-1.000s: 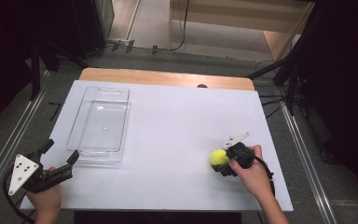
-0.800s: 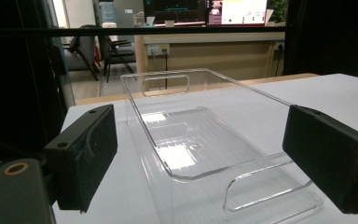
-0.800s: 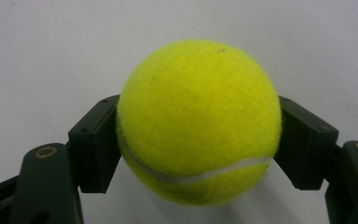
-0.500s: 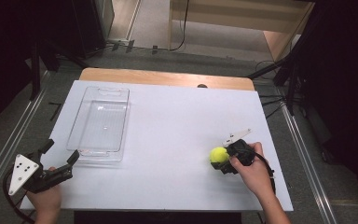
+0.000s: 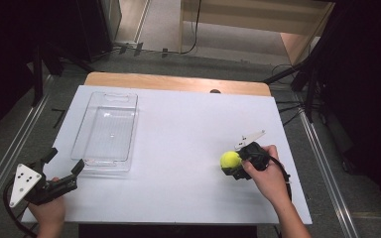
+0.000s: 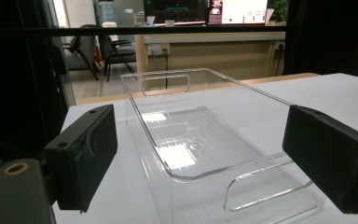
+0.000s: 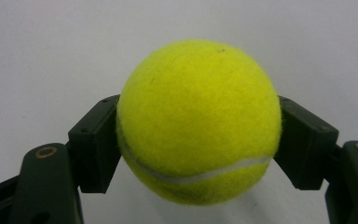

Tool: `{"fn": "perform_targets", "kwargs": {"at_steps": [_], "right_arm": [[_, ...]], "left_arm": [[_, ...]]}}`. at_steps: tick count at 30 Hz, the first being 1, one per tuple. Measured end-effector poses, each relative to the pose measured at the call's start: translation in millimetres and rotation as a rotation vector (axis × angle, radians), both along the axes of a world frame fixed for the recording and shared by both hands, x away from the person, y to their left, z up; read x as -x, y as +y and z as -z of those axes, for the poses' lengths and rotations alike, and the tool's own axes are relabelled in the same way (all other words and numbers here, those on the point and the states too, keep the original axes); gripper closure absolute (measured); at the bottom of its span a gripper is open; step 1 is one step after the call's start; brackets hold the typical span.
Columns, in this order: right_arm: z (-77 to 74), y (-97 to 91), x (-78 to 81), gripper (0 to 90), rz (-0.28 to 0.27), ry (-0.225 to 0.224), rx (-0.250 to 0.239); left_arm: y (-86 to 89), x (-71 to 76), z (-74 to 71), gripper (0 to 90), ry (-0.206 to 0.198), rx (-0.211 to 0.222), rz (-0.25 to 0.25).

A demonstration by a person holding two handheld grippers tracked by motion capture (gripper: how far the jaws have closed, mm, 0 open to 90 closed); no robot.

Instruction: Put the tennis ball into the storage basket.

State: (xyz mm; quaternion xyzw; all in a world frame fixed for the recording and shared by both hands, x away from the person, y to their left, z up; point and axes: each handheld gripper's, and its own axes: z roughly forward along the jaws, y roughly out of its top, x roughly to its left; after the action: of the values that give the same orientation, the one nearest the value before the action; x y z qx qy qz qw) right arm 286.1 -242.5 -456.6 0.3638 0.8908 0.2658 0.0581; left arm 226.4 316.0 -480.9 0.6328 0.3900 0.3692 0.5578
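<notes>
right jaws: you are clamping the tennis ball (image 7: 198, 122) in your right gripper (image 5: 234, 163), barely shifted from a second ago, low over the worktop (image 5: 188, 124) | left gripper (image 5: 62, 168): idling agape before the clear tray (image 6: 200, 140) | grasp looking secured, carry likely next

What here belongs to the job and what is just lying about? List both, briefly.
Likely in the job:
- ball, clamped by the right gripper
- clear bin, empty, in front of the open left gripper

Lying about:
- dark spot at the table's far edge
- cables on the floor beyond
</notes>
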Motion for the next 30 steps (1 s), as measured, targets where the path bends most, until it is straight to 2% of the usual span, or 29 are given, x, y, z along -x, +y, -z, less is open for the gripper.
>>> {"fn": "perform_targets", "kwargs": {"at_steps": [12, 30], "right_arm": [[-13.2, 17.8, -13.1, 23.7, -0.041, -0.011, -0.003], [-31.8, 56.3, -31.1, 23.7, -0.122, -0.023, -0.018]], "left_arm": [[0.1, -0.2, 0.1, 10.6, 0.0, 0.0, 0.002], [-0.1, -0.5, -0.1, 10.7, 0.004, 0.001, 0.0]]}}
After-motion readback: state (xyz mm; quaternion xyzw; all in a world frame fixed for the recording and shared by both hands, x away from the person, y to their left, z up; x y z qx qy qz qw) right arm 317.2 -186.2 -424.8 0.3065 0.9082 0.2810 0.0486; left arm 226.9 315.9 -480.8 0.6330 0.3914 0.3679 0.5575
